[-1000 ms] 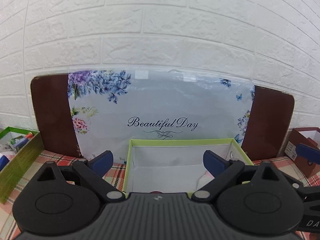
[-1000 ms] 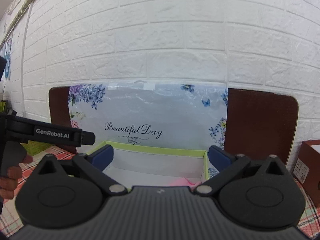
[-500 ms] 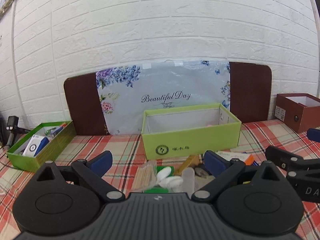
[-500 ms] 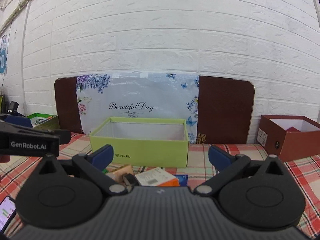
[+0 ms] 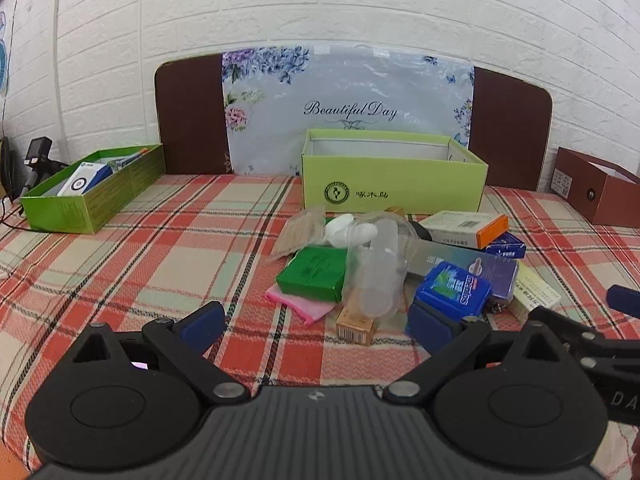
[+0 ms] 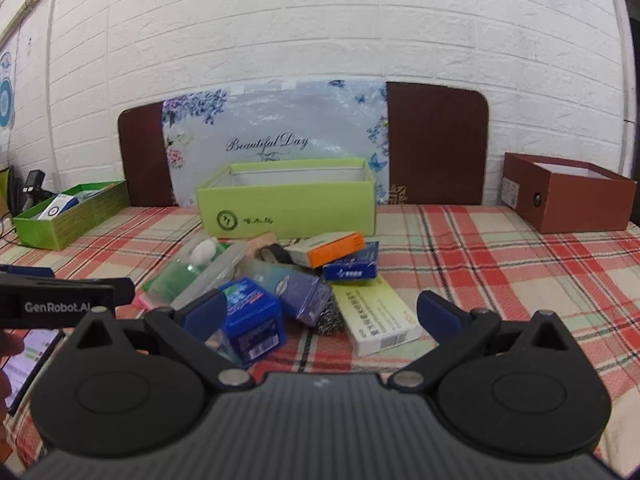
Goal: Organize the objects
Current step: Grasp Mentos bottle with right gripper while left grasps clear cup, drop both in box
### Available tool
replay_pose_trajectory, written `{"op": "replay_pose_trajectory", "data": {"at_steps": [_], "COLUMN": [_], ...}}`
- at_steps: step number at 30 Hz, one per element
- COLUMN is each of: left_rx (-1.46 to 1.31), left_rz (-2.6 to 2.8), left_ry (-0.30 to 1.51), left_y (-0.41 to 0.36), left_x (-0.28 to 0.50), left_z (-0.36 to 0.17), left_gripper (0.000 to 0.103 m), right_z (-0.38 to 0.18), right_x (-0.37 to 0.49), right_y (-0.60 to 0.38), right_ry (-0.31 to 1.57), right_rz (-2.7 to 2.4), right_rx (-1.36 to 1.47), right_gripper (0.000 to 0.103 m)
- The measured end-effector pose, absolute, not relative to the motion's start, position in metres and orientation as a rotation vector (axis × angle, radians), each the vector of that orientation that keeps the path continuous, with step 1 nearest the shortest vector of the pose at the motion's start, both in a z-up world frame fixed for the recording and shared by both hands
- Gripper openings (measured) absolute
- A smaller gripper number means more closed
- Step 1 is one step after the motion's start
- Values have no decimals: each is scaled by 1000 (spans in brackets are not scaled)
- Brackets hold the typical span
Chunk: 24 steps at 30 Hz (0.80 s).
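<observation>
A pile of small objects lies on the plaid cloth in front of a light green box (image 5: 392,190) (image 6: 288,204): a green packet (image 5: 314,272), a clear plastic tube (image 5: 376,276), a blue mint tub (image 5: 454,288) (image 6: 252,316), an orange-ended box (image 5: 466,228) (image 6: 328,250), a pale yellow box (image 6: 376,316) and a steel scourer (image 6: 330,318). My left gripper (image 5: 316,324) is open and empty, held just short of the pile. My right gripper (image 6: 320,312) is open and empty, also in front of the pile.
A long green tray (image 5: 92,190) (image 6: 68,216) with packets stands at the left. A brown box (image 5: 596,192) (image 6: 568,192) stands at the right. A floral board leans on the white brick wall. A phone (image 6: 28,356) lies at the near left.
Both grippers have pulled back and up from over the light green box, so the pile in front of it has come into view. Both jaws stay open.
</observation>
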<state>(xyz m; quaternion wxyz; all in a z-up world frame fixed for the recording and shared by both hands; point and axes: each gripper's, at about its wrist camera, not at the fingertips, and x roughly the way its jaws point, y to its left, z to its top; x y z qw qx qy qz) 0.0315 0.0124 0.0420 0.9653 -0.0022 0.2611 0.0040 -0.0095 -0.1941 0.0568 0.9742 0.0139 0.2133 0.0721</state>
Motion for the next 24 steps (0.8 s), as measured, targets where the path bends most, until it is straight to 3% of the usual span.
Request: {"op": "replay_pose_trajectory", "data": {"at_steps": [5, 14, 15, 16, 17, 24], "left_rx": [-1, -130, -121, -107, -90, -46], "left_rz": [48, -72, -95, -112, -128, -184], "left_ry": [535, 524, 524, 526, 528, 573], "left_y": [28, 47, 41, 35, 29, -1], "left_x": [34, 57, 62, 67, 72, 111], "left_z": [36, 47, 46, 46, 45, 30], "left_gripper": [100, 100, 100, 100, 100, 100], "right_z": [37, 16, 15, 13, 13, 24], "right_x": [6, 65, 68, 71, 71, 29], "right_y": [-171, -156, -156, -156, -156, -167], "right_ry": [456, 461, 469, 488, 503, 566], "right_rz": [298, 455, 468, 481, 469, 472], "right_rx": [-10, -65, -59, -53, -58, -30], "right_gripper": [103, 84, 78, 62, 60, 56]}}
